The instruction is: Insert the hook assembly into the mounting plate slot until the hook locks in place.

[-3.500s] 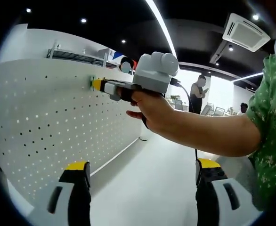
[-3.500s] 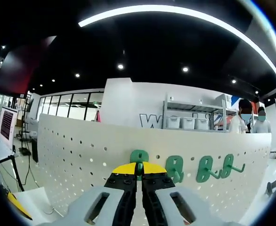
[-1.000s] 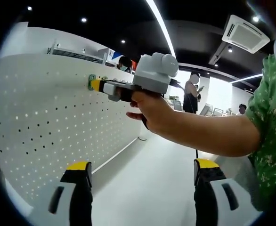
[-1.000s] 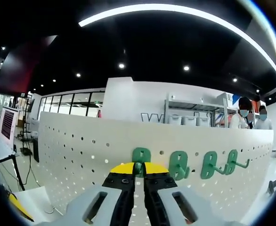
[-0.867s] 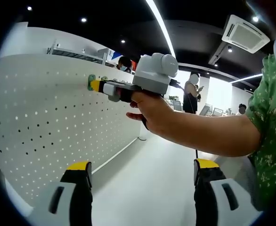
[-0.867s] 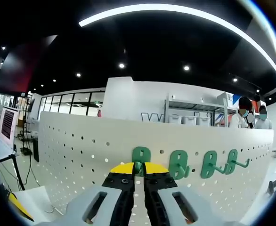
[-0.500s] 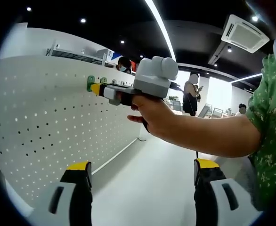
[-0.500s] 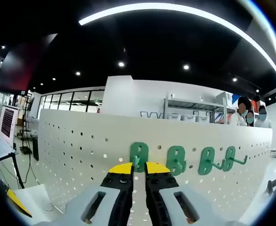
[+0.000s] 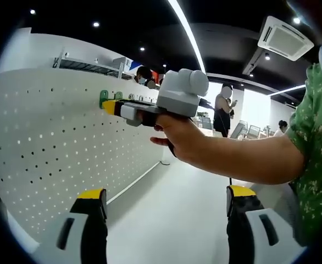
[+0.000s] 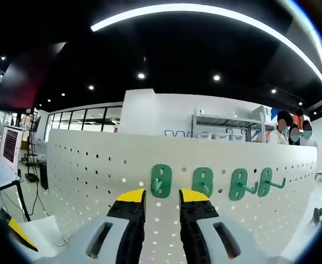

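Released: your right gripper (image 10: 161,197) let go of the leftmost hook (image 10: 161,180) and backed off; hook stayed seated in pegboard (image 10: 84,176), apparently locked. Left gripper (image 9: 164,198) hung open, empty.

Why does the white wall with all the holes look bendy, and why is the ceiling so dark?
Right gripper view: the round lens bows the straight pegboard, and its green hooks stay sharp. The ceiling is dark except for a glaring light strip. Left gripper view: the pegboard curves too, and the far end of the room is washed out bright.
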{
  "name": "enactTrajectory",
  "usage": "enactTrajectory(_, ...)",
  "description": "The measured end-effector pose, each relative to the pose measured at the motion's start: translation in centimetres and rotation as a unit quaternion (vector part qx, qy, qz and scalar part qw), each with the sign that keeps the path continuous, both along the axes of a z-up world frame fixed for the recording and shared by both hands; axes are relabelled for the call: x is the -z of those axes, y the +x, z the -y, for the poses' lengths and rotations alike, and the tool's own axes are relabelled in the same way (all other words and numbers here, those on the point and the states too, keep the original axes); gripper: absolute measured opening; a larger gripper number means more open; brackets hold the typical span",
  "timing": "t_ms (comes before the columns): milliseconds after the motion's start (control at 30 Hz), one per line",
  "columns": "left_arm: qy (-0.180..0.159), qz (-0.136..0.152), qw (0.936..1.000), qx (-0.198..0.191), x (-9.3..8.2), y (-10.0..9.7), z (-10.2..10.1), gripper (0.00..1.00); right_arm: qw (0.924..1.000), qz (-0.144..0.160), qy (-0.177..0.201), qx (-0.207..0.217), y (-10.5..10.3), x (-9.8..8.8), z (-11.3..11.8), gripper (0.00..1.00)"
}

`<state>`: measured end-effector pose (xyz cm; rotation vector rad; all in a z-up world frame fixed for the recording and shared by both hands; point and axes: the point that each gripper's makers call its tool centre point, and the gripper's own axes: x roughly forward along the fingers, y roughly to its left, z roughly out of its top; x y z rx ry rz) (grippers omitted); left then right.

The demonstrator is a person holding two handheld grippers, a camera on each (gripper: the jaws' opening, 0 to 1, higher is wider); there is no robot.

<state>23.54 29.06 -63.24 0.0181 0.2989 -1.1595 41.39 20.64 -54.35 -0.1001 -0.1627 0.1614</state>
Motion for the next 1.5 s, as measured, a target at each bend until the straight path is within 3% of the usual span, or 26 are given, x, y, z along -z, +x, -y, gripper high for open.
enactTrajectory(400,0.002,0.004,1.0,-0.004,-0.4,-0.4,0.1,0.93,1.0,-0.008,0.002,-0.002,-1.2,0.7,0.6,0.28)
enactTrajectory(833,0.006,0.02,0.9997,-0.013,-2.1,-1.7,0.6,0.93,0.9999,-0.009,0.005,-0.011,-4.1,0.0,1.8,0.34)
enactTrajectory(1267,0.004,0.025,0.9991,-0.033,-2.9,-4.9,1.8,0.93,0.9991,-0.028,0.008,-0.031,-10.2,0.1,5.0,0.42)
enactTrajectory(1500,-0.008,0.029,0.9976,-0.063,-3.4,-6.6,1.9,0.94,0.9983,-0.025,0.016,-0.051,-14.3,-0.7,6.3,0.46)
